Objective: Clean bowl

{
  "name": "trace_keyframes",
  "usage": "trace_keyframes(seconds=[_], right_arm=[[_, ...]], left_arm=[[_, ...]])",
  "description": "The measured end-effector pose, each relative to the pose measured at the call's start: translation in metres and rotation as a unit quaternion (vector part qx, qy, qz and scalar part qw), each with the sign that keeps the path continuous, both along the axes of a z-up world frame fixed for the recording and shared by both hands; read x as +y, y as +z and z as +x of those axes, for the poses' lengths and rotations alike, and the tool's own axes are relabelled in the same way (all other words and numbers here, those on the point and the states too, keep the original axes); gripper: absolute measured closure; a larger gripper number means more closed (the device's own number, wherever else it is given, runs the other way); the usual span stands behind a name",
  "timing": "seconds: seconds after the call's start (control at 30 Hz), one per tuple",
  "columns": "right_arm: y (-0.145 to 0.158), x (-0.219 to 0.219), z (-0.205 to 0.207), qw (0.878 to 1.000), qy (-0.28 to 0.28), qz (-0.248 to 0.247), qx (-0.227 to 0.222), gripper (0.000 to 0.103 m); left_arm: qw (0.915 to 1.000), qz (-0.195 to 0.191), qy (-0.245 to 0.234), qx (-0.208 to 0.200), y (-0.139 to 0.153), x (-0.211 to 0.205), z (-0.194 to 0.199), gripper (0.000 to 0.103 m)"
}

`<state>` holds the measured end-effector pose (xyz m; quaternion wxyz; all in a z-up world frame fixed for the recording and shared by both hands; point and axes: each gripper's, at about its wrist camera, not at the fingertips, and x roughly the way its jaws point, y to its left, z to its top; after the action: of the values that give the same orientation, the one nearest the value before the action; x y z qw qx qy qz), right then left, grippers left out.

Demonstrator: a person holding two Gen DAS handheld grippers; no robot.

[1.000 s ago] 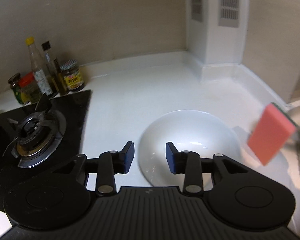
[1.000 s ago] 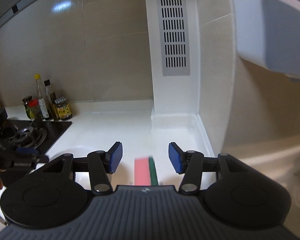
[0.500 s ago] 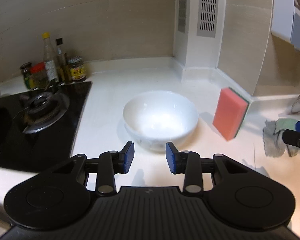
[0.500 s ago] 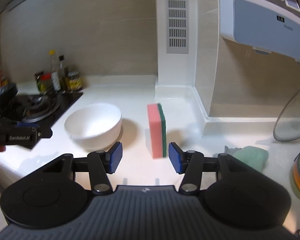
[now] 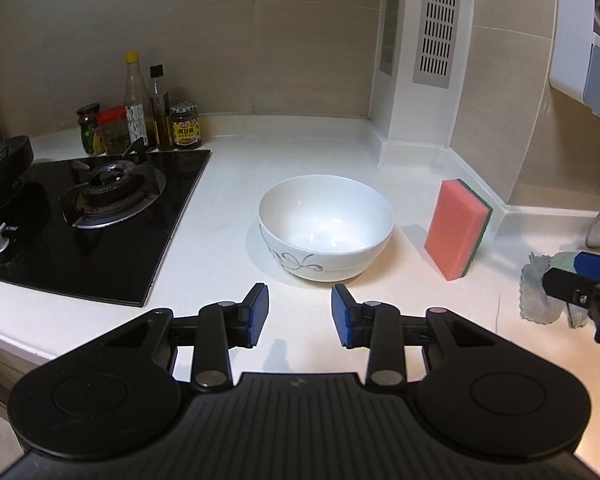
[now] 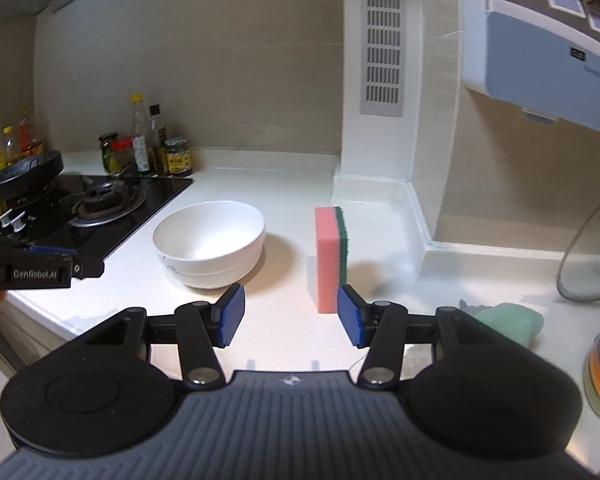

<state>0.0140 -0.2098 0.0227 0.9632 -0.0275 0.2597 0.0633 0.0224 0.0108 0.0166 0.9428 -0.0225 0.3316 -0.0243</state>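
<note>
A white bowl (image 5: 326, 227) sits upright on the pale counter (image 5: 228, 184) near the middle of the left wrist view, with a grey flourish painted on its side. Below it in the frame, the left gripper (image 5: 299, 315) hangs with its blue pads apart, gripping nothing. To the right of the bowl a pink sponge (image 5: 456, 229) (green scouring layer on its far side) stands on end, apart from the bowl. In the right wrist view the right gripper (image 6: 290, 316) is likewise spread wide and holds nothing, the sponge just above its right pad. A black stove (image 5: 88, 216) fills the left of the frame, with bottles (image 5: 144, 114) behind it.
</note>
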Motion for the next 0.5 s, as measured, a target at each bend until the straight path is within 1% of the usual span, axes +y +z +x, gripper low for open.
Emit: trace_keyframes(seconds=[0.17, 0.3, 0.5], right_arm=[[0.001, 0.001, 0.006, 1.000, -0.007, -0.001, -0.004, 0.057], [0.000, 0.003, 0.008, 1.000, -0.002, -0.004, -0.001, 0.057], [-0.002, 0.004, 0.013, 1.000, -0.003, -0.007, -0.001, 0.057]], left_arm=[[0.9999, 0.000, 0.007, -0.008, -0.005, -0.004, 0.000, 0.061], [0.9999, 0.005, 0.008, -0.006, -0.009, -0.009, 0.002, 0.061], [0.9998, 0.003, 0.020, -0.010, -0.007, -0.012, 0.001, 0.061]])
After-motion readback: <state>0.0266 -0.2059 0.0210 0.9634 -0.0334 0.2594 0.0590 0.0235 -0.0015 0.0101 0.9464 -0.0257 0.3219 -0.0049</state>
